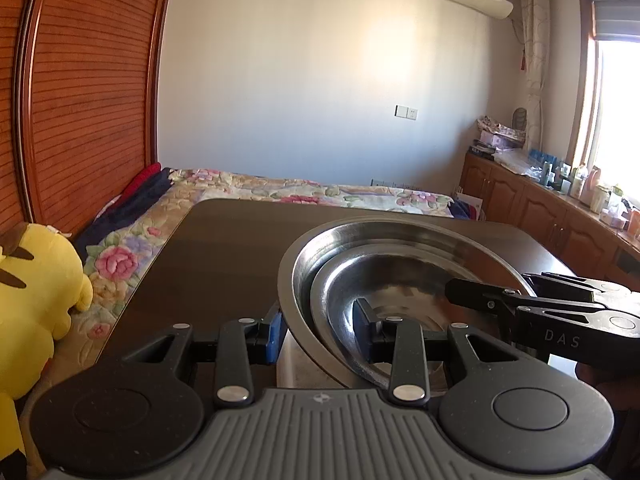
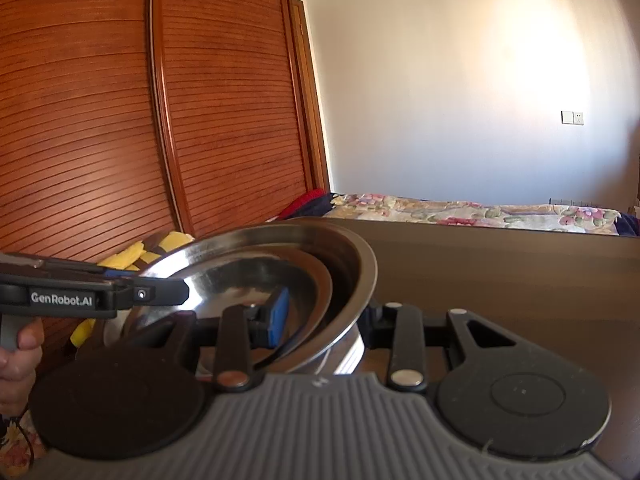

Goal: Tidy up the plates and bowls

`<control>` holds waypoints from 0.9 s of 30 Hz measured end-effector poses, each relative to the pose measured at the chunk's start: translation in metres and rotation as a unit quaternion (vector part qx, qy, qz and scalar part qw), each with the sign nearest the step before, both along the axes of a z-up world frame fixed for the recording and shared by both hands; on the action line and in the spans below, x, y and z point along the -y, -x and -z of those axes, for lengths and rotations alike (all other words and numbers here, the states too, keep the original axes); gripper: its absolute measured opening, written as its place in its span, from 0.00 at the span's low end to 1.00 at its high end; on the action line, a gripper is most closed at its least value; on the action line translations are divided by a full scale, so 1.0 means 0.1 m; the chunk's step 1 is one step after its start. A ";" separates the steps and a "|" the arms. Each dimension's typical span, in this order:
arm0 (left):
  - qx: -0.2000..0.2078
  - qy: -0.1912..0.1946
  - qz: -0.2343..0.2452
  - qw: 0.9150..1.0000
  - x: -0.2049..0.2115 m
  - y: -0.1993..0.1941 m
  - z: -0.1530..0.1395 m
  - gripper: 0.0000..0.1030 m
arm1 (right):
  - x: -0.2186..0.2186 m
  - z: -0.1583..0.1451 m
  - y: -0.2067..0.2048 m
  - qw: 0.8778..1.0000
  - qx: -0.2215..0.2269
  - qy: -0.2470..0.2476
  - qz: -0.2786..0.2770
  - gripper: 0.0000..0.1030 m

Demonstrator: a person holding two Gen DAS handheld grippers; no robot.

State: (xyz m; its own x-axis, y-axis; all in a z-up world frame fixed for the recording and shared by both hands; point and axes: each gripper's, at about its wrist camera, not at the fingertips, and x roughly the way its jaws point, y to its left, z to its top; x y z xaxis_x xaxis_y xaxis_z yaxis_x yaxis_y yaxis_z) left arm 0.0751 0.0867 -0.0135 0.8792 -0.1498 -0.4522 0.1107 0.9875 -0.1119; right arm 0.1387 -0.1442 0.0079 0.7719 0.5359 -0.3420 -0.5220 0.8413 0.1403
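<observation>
Both tongs clench opposite rims of the nested steel bowls: left tongs lower centre, right tongs likewise; dark counter beyond.

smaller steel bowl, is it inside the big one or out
Inside: the smaller steel bowl sits nested in the larger bowl, its rim below the larger rim.

- Ahead of me, a white wall catches warm sunlight.
- A slatted wooden wardrobe stands left.
- A floral-covered bed lies beyond my dark table.
- The window glares right.
</observation>
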 end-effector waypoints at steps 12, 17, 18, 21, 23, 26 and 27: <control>-0.014 -0.001 -0.004 1.000 -0.03 -0.04 0.09 0.37 | -0.07 0.09 -0.01 1.000 -0.012 0.009 -0.002 0.37; -0.016 -0.003 -0.003 1.000 -0.02 -0.06 0.10 0.37 | -0.07 0.13 -0.03 1.000 -0.019 0.011 0.000 0.37; -0.017 -0.003 -0.003 1.000 -0.01 -0.06 0.10 0.37 | -0.07 0.14 -0.03 1.000 -0.021 0.011 0.000 0.37; -0.014 -0.006 -0.003 1.000 -0.01 -0.05 0.10 0.37 | -0.06 0.14 -0.03 1.000 -0.022 0.007 0.001 0.37; -0.013 -0.009 -0.003 1.000 -0.01 -0.04 0.11 0.37 | -0.06 0.15 -0.03 1.000 -0.022 0.006 0.000 0.37; -0.011 -0.013 -0.004 1.000 0.01 -0.03 0.12 0.37 | -0.07 0.14 -0.03 1.000 -0.023 0.004 -0.002 0.38; -0.011 -0.013 -0.004 1.000 0.02 -0.02 0.13 0.37 | -0.08 0.15 -0.03 1.000 -0.022 0.004 -0.002 0.38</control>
State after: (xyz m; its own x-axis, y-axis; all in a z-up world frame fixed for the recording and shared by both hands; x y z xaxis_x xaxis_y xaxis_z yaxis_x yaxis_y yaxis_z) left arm 0.0776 0.0850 -0.0261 0.8701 -0.1302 -0.4754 0.1004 0.9911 -0.0876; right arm 0.1421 -0.1365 -0.0066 0.7535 0.5359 -0.3809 -0.5187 0.8405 0.1563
